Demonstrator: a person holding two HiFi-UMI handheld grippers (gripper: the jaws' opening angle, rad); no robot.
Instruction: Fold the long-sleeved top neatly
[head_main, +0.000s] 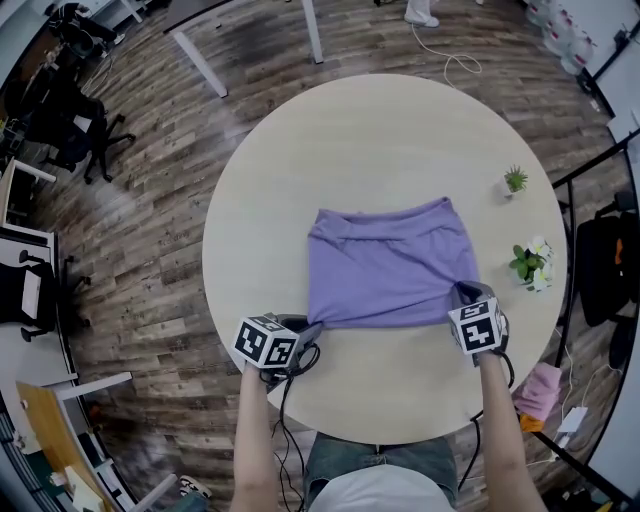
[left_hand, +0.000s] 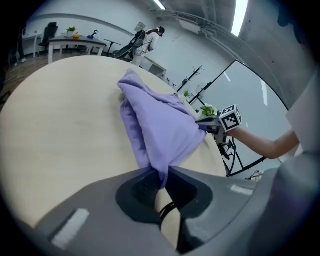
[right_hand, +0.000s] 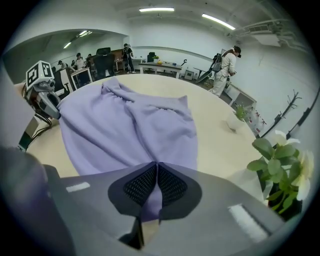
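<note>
A lilac long-sleeved top (head_main: 385, 265) lies partly folded in the middle of the round beige table (head_main: 390, 135). Its near edge is lifted a little between the two grippers. My left gripper (head_main: 312, 332) is shut on the top's near left corner; in the left gripper view the cloth (left_hand: 157, 130) runs straight into the closed jaws of that gripper (left_hand: 162, 179). My right gripper (head_main: 464, 296) is shut on the near right corner, and the right gripper view shows the fabric (right_hand: 125, 132) pinched between its mesh pads (right_hand: 142, 184). The far edge of the top rests on the table.
Two small potted plants (head_main: 515, 181) (head_main: 531, 263) stand on the table's right side, the nearer one (right_hand: 280, 170) close to my right gripper. A pink cloth (head_main: 540, 388) lies off the table at lower right. Chairs and desks stand on the wood floor to the left.
</note>
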